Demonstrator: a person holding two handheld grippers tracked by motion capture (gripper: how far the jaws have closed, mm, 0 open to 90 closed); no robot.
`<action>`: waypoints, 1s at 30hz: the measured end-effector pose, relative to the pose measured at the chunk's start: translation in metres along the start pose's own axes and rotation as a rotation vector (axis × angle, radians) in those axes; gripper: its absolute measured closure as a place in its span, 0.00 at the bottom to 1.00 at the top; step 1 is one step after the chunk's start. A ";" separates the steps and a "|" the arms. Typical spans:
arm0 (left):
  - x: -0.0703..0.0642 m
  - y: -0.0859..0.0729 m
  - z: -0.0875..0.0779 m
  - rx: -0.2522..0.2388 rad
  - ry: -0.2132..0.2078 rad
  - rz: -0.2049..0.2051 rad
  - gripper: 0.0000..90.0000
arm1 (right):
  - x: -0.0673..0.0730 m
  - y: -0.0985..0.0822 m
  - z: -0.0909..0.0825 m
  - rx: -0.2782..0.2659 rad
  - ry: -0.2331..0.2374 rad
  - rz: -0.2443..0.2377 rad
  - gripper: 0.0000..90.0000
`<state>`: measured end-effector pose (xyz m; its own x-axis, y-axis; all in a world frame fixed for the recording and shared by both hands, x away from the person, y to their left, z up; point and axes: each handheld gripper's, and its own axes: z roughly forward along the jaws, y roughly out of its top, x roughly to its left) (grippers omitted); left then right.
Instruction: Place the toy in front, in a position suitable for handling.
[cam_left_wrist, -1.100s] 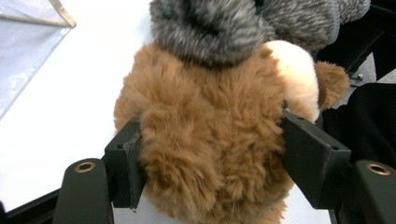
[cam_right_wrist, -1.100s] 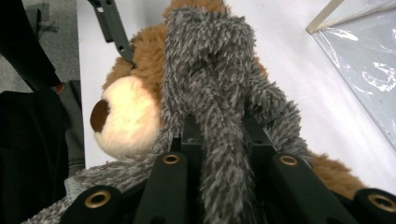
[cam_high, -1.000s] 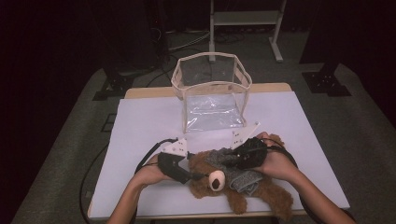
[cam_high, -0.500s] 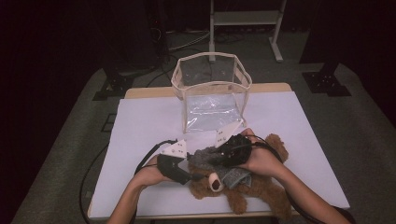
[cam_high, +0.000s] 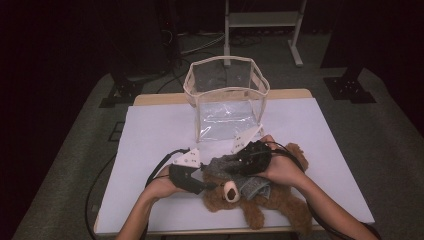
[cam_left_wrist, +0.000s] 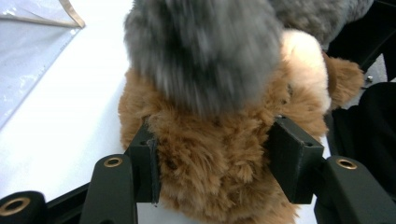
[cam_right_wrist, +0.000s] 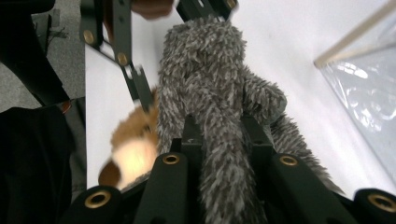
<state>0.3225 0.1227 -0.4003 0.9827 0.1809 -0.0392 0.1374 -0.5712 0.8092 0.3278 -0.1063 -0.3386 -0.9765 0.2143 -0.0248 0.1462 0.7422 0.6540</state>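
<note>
A brown teddy bear (cam_high: 270, 202) lies on its back at the near edge of the white table (cam_high: 150, 130), its pale muzzle pointing up and its legs stretched toward the near right corner. Across its head and chest lies a grey fuzzy garment (cam_high: 235, 172), part of it lifted off the bear. The left gripper (cam_high: 197, 186) comes in from the near left and sits against the left side of the bear's head; in the left gripper view its two black jaws stand on either side of the bear's brown head (cam_left_wrist: 215, 154), the pads pressing into the fur, with the grey garment (cam_left_wrist: 201, 51) bunched just beyond them. These jaws have just been closing, with the bear's head between them. The right gripper (cam_high: 235, 165) reaches over the bear from the right and is clenched on the grey garment: in the right gripper view (cam_right_wrist: 219, 154) a strip of the grey fabric (cam_right_wrist: 205, 84) runs up between the tightly closed jaws and spreads out past them, and the bear's tan fur (cam_right_wrist: 135, 140) shows below to the left. A clear plastic bag with a cream trim (cam_high: 227, 97) stands open on the far middle of the table, well apart from the bear.
</note>
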 end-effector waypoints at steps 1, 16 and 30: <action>0.001 0.000 0.000 0.000 0.001 0.000 0.47 | 0.000 0.002 0.002 -0.001 -0.002 -0.005 0.83; 0.001 -0.001 -0.004 0.012 -0.028 -0.011 0.45 | 0.002 0.010 0.010 -0.022 0.028 -0.005 0.82; -0.002 -0.002 -0.006 0.006 -0.032 -0.003 0.44 | -0.006 -0.032 -0.028 0.029 -0.037 0.044 0.82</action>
<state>0.3200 0.1279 -0.3983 0.9858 0.1567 -0.0608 0.1412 -0.5759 0.8053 0.3243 -0.1489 -0.3381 -0.9625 0.2700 -0.0243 0.1943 0.7497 0.6326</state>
